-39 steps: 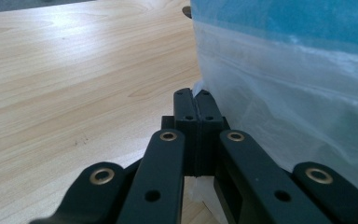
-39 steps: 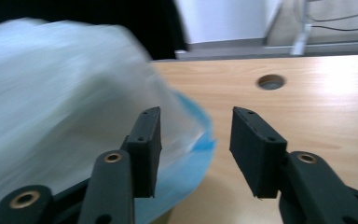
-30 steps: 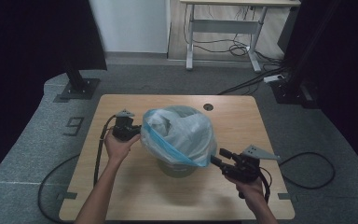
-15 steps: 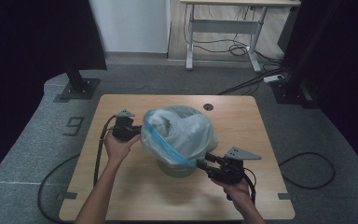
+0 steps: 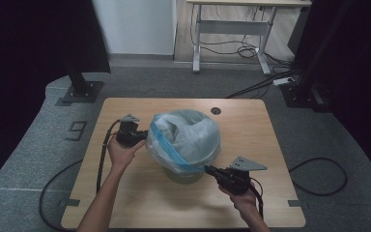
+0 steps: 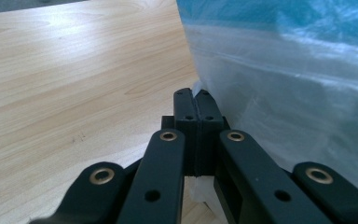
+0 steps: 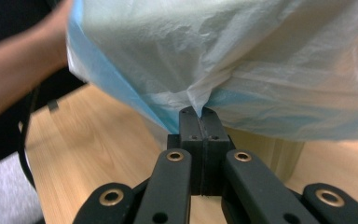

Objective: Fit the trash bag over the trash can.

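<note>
1. The right gripper (image 5: pixel 207 168) sits near the front right of the tabletop (image 5: pixel 140 203), held in the person's right hand (image 5: pixel 244 198). Its fingers have just been closing and now stand pressed together on a fold of the plastic bag (image 5: pixel 186 137); in the right gripper view the film is pinched between the finger tips (image 7: pixel 199 122) and drawn into a small peak above them.
2. The plastic bag (translucent white with a blue band near its rim) is at the middle of the tabletop, draped over a pale green bin (image 5: pixel 186 175). Just the lower wall of the bin shows below the bag's hem.
3. The bag's mouth faces upward and is partly collapsed; its skirt hangs down around the bin's upper part.
4. The left gripper (image 5: pixel 144 136) is at the bag's left side, held in the left hand (image 5: pixel 123 152). Its fingers are closed on the bag's edge: in the left gripper view (image 6: pixel 196 100) a thin sliver of white film sits between the two shut finger tips.
5. A black cable (image 5: pixel 101 159) trails from the left gripper across the tabletop's left edge toward the floor.
6. Beyond the bag, a round cable port (image 5: pixel 216 110) is set in the far part of the tabletop.
7. Farther back, on the grey floor (image 5: pixel 174 82), stands a white desk frame (image 5: pixel 232 34) with loose cables beneath it.
</note>
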### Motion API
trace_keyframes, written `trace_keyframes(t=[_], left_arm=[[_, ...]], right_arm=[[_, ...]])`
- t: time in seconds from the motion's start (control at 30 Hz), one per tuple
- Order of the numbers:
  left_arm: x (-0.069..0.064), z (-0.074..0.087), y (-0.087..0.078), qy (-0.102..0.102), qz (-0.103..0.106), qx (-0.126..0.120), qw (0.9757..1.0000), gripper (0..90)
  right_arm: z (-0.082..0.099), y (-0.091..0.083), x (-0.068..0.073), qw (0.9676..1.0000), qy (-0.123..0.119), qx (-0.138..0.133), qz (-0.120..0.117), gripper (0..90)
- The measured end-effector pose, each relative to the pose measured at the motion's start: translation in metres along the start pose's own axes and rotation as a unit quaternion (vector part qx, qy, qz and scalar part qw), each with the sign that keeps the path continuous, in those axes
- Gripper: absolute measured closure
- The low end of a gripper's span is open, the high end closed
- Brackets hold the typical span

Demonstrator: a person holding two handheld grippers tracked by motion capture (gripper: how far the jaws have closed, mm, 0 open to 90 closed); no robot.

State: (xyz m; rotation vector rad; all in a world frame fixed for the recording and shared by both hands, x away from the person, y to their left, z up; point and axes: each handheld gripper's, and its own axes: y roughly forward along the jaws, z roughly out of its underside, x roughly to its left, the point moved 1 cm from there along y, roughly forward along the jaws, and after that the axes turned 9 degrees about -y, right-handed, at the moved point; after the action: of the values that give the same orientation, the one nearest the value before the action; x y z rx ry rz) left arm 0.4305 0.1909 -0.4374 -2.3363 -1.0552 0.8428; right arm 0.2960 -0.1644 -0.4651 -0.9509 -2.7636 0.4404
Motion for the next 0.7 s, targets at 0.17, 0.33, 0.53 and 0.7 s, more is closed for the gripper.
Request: trace_keyframes(t=[0.17, 0.33, 0.53, 0.7], left_arm=[[0.003, 0.004, -0.001, -0.002, 0.002, 0.008, 1.0, 90.0], [0.006, 0.011, 0.001, -0.007, 0.001, 0.017, 0.9998, 90.0], [0.01, 0.014, 0.01, -0.012, -0.002, 0.034, 0.9994, 90.0], [0.011, 0.016, 0.021, -0.014, 0.001, 0.046, 0.9988, 90.0]], right_arm=[[0.026, 0.014, 0.004, 0.9985, -0.008, 0.054, -0.007, 89.1], [0.043, 0.029, 0.005, 0.9939, -0.024, 0.107, 0.001, 89.1], [0.052, 0.035, -0.004, 0.9914, -0.018, 0.129, 0.015, 89.0], [0.059, 0.039, -0.014, 0.9888, -0.001, 0.147, 0.027, 89.0]])
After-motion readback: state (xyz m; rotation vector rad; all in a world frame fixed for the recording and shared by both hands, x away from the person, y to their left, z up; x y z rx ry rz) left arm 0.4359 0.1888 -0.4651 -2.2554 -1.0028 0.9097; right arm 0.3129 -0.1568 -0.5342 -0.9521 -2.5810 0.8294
